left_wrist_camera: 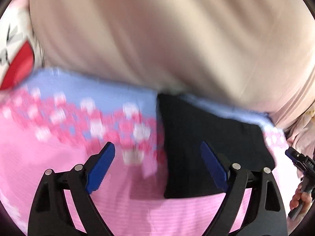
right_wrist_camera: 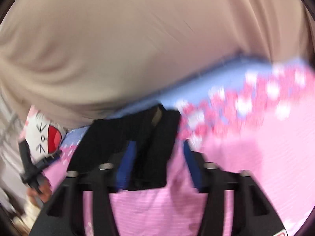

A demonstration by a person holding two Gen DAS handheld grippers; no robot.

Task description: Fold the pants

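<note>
Pink bedcover, pants ahead of left claw

A pink blanket with blue floral band lies under a beige garment.

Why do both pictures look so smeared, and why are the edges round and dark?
Left wrist view: motion blur smears the flowered pink sheet and beige cloth, while the left gripper stays sharp, since it moves with the camera. Right wrist view: blurrier still; the black pants and even the right gripper look soft. In both, the fisheye lens bends the scene and leaves dark corners.
</note>
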